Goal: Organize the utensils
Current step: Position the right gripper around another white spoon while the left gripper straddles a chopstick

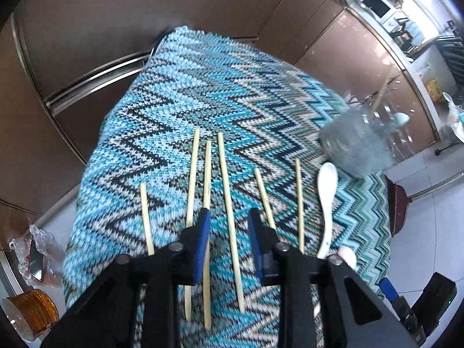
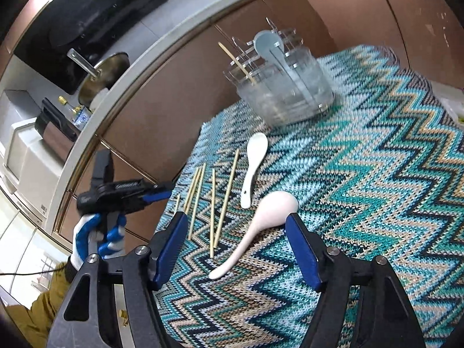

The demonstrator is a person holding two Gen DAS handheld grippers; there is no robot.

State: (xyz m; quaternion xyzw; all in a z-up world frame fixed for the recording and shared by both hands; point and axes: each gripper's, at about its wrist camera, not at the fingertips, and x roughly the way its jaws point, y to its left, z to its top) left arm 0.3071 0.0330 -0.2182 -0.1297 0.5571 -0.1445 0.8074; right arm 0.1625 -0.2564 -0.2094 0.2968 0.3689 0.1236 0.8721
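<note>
A clear holder (image 2: 285, 92) stands near the far edge of the worktop (image 2: 377, 179), which is covered by a blue zigzag cloth; inside it, a pale blue spoon (image 2: 268, 43) and one chopstick (image 2: 237, 62) lean upright in its slots. In front of the holder a white spoon (image 2: 252, 168) lies flat on the cloth, and nearer still a pink spoon (image 2: 261, 226) lies with its bowl toward the holder. Beside the white spoon, six loose chopsticks (image 1: 227, 214) lie roughly side by side, pointing away from the camera. The left gripper (image 1: 229, 220) hangs over these with its jaws narrowed to a small gap, straddling one chopstick below; its pads are not pressing on anything. The right gripper (image 2: 237, 246) stands about half open with the pink spoon's handle between its fingers, apart from both pads. A blue-and-white gloved hand (image 2: 95, 237) holds the left tool, whose body carries writing too blurred to read. On the floor are an amber tub (image 1: 32, 313) and a crumpled bag (image 1: 37, 255).
</note>
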